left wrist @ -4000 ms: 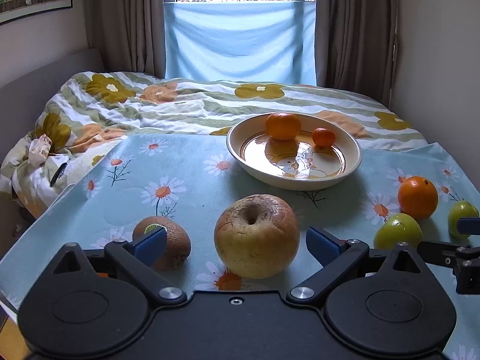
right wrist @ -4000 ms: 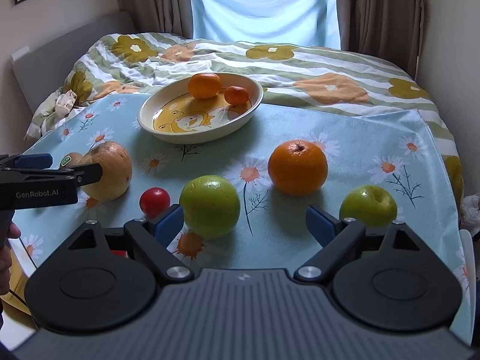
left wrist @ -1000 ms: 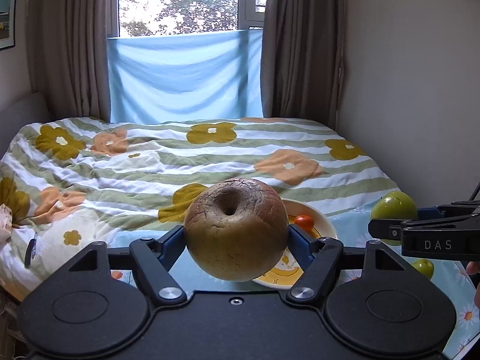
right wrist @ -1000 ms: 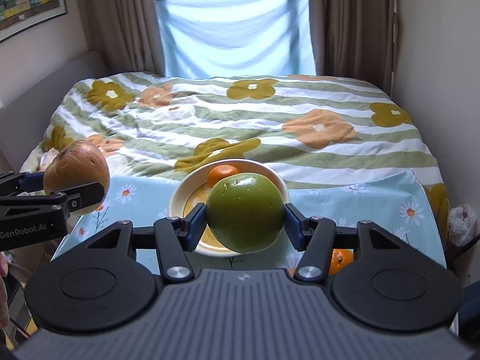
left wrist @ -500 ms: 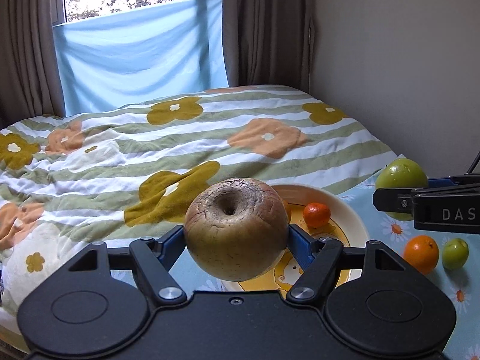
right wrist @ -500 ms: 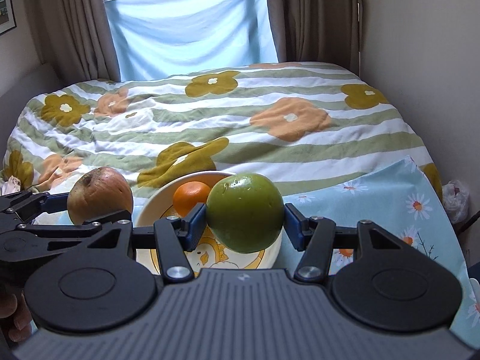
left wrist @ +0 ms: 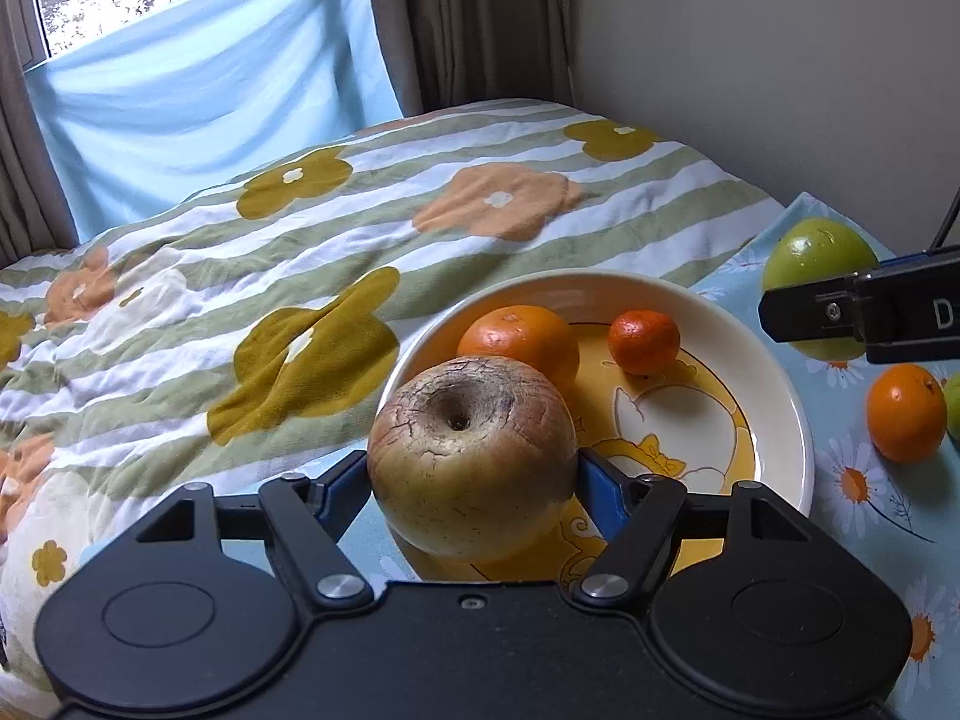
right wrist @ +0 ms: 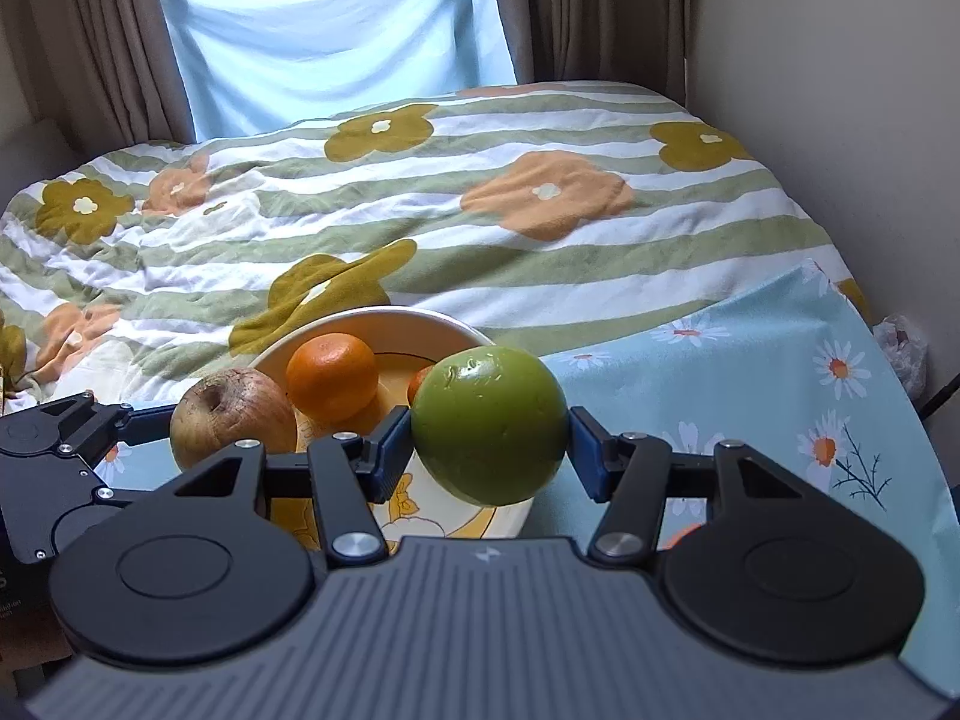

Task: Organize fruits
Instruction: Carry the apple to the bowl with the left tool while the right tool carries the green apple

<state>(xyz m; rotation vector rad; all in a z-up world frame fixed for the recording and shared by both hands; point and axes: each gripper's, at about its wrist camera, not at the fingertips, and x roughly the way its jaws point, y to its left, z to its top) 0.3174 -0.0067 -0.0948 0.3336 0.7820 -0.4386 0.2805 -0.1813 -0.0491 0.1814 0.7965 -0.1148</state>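
Two fruits we carry over the bowl (left wrist: 774, 378), left hand-held gripper (left wrist: 474, 480) pinching the wrinkled apple (left wrist: 471, 456), right hand-held gripper (right wrist: 489, 441) pinching the green apple (right wrist: 489, 423).

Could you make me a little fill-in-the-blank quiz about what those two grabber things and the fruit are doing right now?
1. The left gripper holds a wrinkled, brownish ____ between its fingers.
2. The right gripper holds a fruit whose colour is ____.
3. The bowl already has ____ orange fruits in it.
4. Both held fruits hang over the ____.

Missing words: apple; green; two; bowl
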